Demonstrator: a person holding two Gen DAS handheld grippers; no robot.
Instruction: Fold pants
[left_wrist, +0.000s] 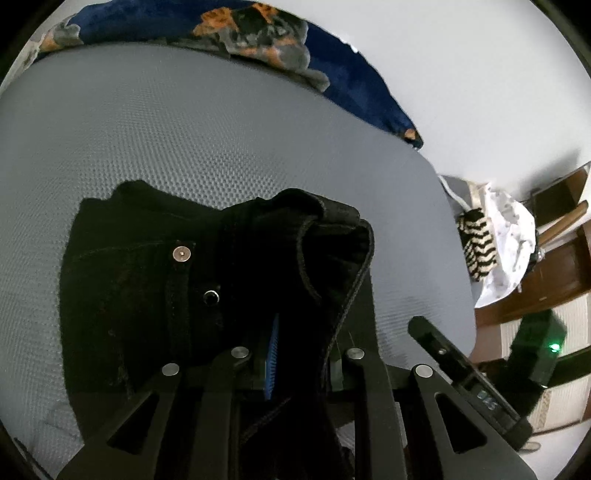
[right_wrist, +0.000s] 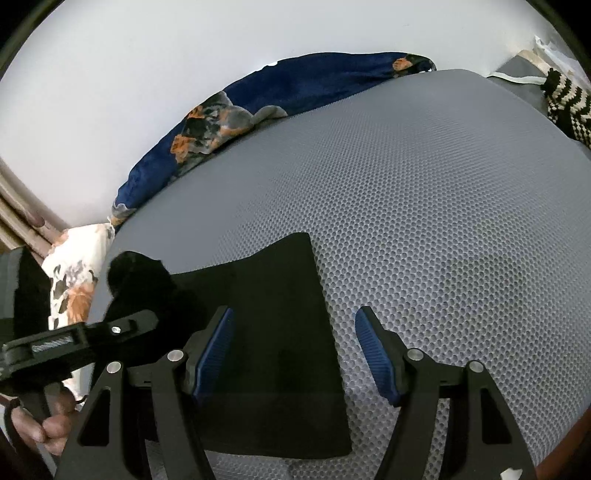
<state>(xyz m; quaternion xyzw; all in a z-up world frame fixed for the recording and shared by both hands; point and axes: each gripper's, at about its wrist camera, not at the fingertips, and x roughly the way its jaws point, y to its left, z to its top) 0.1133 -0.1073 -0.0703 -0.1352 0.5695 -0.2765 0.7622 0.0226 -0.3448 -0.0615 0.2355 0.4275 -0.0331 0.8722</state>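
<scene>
Centrally, black pants (left_wrist: 155, 280) lie on a grey honeycomb-textured mattress (left_wrist: 184, 129), with a silver rivet (left_wrist: 182, 254) and a dark button (left_wrist: 211, 297) showing near the waistband. A bunched fold of the black fabric rises from the garment and runs down between the left tongs (left_wrist: 299, 354), which are nearly closed and pinching that fabric; one blue ribbed pad (left_wrist: 272, 354) shows beside the cloth. From the right wrist view, a flat part of the pants (right_wrist: 273, 332) is spread on the mattress (right_wrist: 443, 221), and the right tongs (right_wrist: 293, 347) stand wide apart above its edge, gripping nothing. Their blue pads (right_wrist: 216, 350) are clear of the fabric. At the left of that view, a hand (right_wrist: 44, 424) holds the other gripper's handle. Along the far edge of the mattress lies a navy blanket (left_wrist: 332, 66) with an orange and grey print, against a white wall (left_wrist: 461, 74). A black-and-cream striped knit (left_wrist: 476, 243) sits beyond the mattress's corner.
</scene>
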